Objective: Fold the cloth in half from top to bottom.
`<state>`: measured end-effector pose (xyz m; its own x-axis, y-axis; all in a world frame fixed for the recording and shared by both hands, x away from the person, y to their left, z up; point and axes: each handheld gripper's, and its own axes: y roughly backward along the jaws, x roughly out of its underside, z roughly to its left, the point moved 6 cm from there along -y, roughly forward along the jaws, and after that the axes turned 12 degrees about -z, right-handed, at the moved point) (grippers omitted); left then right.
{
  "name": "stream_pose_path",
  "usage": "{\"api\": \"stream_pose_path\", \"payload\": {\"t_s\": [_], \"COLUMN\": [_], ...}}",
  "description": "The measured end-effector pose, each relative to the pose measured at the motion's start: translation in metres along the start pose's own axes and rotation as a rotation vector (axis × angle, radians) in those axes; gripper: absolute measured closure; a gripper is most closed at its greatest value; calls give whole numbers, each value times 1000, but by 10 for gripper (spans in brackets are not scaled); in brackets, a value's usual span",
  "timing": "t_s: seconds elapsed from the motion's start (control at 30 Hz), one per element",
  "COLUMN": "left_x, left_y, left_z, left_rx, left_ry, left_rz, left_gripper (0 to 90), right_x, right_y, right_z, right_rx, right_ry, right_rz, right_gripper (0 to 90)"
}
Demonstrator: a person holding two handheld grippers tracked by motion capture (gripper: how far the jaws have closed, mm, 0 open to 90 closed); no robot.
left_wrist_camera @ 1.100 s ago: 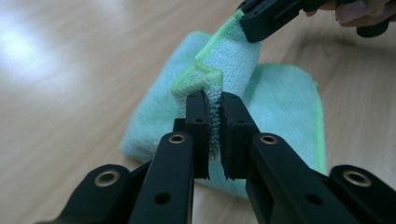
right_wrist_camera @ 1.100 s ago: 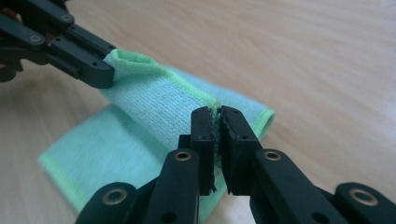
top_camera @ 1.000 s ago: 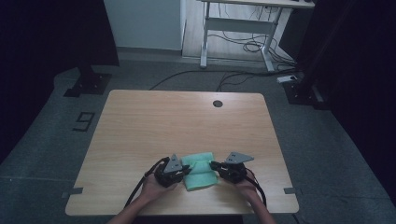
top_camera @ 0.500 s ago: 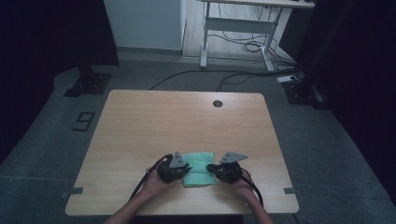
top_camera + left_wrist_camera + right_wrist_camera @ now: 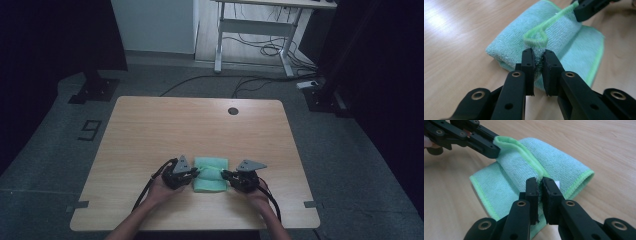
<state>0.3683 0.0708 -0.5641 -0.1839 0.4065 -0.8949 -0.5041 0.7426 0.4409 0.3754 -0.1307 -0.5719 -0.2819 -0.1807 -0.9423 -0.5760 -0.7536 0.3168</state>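
Note:
A folded mint-green cloth [image 5: 210,176] lies on the wooden table [image 5: 200,125] near its front edge. My left gripper [image 5: 196,172] comes in from the cloth's left. Its jaws are shut on a bunched corner of the cloth's top layer [image 5: 549,32], just under the bright green hem. My right gripper [image 5: 223,174] comes in from the right and pinches the same hemmed edge [image 5: 554,167]; its jaws have just been opening slightly, with the cloth still between them. The edge is raised and stretched between my left gripper [image 5: 491,147] and my right gripper [image 5: 586,8].
A round cable hole [image 5: 233,110] sits near the table's far edge. Behind the table stand a white desk frame [image 5: 255,30] and loose cables [image 5: 260,50] on the floor. The table's front edge is close behind both hands.
My left gripper has shifted slightly left and away with the cloth corner in it. The cloth's top edge now sits a little farther from the front edge. The right hand has hardly moved.

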Motion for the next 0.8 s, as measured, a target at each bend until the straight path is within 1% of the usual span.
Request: {"api": "stream_pose_path", "payload": {"t_s": [0.03,0.07,0.1,0.13,0.17,0.2,0.23,0.27,0.3,0.33,0.4,0.47,0.5,0.57,0.6,0.63,0.67,0.7,0.73,0.77,0.8], "left_x": [0,1,1,1,2,3,4,4,5,6,8,9,9,9,10,10,10,10,11,12,12], "left_y": [2,6,7,9,10,10,10,10,9,8,7,6,6,6,6,6,6,7,7,8,8], "left_z": [-3,-7,-10,-13,-17,-20,-21,-22,-22,-23,-23,-24,-25,-26,-26,-27,-27,-27,-28,-27,-27], "left_rx": [4,12,20,29,35,34,35,38,40,42,51,57,61,71,75,78,80,82,82,82,83], "left_ry": [-2,-2,0,-2,-12,-20,-25,-24,-26,-27,-33,-43,-46,-51,-53,-53,-52,-51,-52,-50,-47], "left_rz": [-7,-19,-23,-25,-24,-18,-15,-19,-17,-16,-16,-13,-13,-11,-8,-7,-8,-8,-7,-5,-6], "left_gripper": [794,768,768,758,755,751,751,751,753,756,766,777,780,785,786,786,786,786,784,784,784], "right_x": [2,6,6,7,9,8,8,6,1,-4,-16,-24,-28,-30,-28,-28,-27,-26,-23,-23,-21], "right_y": [3,7,7,8,10,14,14,16,18,20,20,17,11,-2,-16,-16,-21,-26,-32,-32,-32], "right_z": [3,8,8,10,13,18,18,19,19,17,10,3,-3,-11,-18,-18,-20,-23,-23,-23,-21], "right_rx": [-14,-34,-34,-44,-55,-76,-76,-78,-68,-55,-33,-14,-3,9,6,6,4,3,-15,-15,-28], "right_ry": [2,18,18,21,27,35,35,40,46,43,30,21,13,13,2,2,0,-2,-6,-6,-9], "right_rz": [4,18,18,20,20,15,15,9,-14,-38,-76,-87,-80,-45,0,0,14,33,60,60,68], "right_gripper": [807,758,758,733,706,637,637,601,572,552,540,533,530,531,533,533,534,535,537,537,537]}}
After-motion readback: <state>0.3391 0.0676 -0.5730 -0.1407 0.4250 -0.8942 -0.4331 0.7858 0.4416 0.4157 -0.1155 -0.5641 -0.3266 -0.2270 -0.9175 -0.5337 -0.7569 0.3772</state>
